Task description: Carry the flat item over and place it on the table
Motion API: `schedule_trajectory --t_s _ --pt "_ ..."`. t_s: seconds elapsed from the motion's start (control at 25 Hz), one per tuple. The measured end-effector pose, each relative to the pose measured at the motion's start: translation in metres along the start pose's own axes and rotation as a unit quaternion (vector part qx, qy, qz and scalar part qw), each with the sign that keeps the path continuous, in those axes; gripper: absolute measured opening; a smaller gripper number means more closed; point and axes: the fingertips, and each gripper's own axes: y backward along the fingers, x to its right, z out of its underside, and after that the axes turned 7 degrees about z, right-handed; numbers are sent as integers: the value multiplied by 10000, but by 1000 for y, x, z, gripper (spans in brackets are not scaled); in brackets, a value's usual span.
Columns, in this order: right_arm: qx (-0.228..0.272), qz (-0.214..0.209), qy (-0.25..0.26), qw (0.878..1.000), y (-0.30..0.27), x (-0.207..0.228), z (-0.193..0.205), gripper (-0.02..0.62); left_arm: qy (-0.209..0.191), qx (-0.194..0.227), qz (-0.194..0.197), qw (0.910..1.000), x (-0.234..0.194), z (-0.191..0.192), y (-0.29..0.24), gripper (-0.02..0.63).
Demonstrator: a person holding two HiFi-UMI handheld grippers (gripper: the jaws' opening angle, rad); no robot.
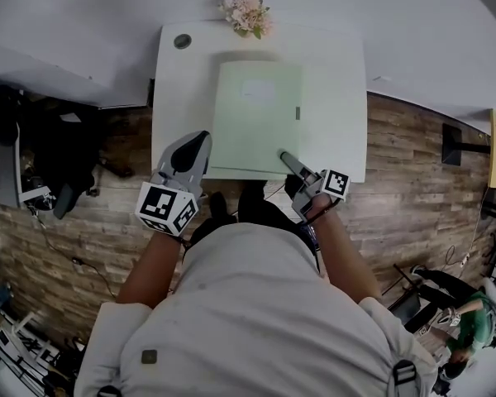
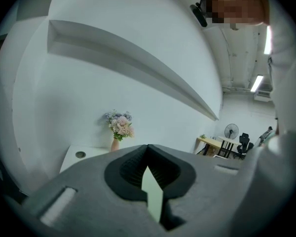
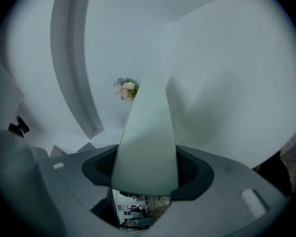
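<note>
A pale green flat folder [image 1: 256, 118] lies spread over the white table [image 1: 339, 98], its near edge reaching just past the table's front edge. I cannot tell if it rests fully on the top. My left gripper [image 1: 194, 151] is shut on the folder's near left corner. In the left gripper view only a thin green sliver of the folder [image 2: 153, 194] shows between the jaws of the left gripper [image 2: 149, 181]. My right gripper [image 1: 288, 160] is shut on the near right edge, and in its own view the folder [image 3: 148, 147] runs broad between the jaws of the right gripper [image 3: 145, 177].
A vase of flowers [image 1: 244, 2] stands at the table's far edge, next to a round cable hole [image 1: 183, 41]. Dark gear and a chair [image 1: 58, 155] sit on the wood floor to the left. Another desk with a fan [image 2: 222, 144] stands far right.
</note>
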Motion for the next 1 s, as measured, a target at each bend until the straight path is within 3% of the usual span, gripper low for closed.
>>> schedule_trajectory --t_s 0.48,0.68,1.0 --pt "124 147 -16 9998 -13 42 -9 302 212 -122 -103 9996 -6 25 -16 0" --pt "181 129 291 9993 -23 48 -7 302 242 -210 -46 9995 -1 33 -21 0" --pt "83 640 721 9953 -32 70 -3 309 261 -287 -43 9992 -4 37 -19 0"
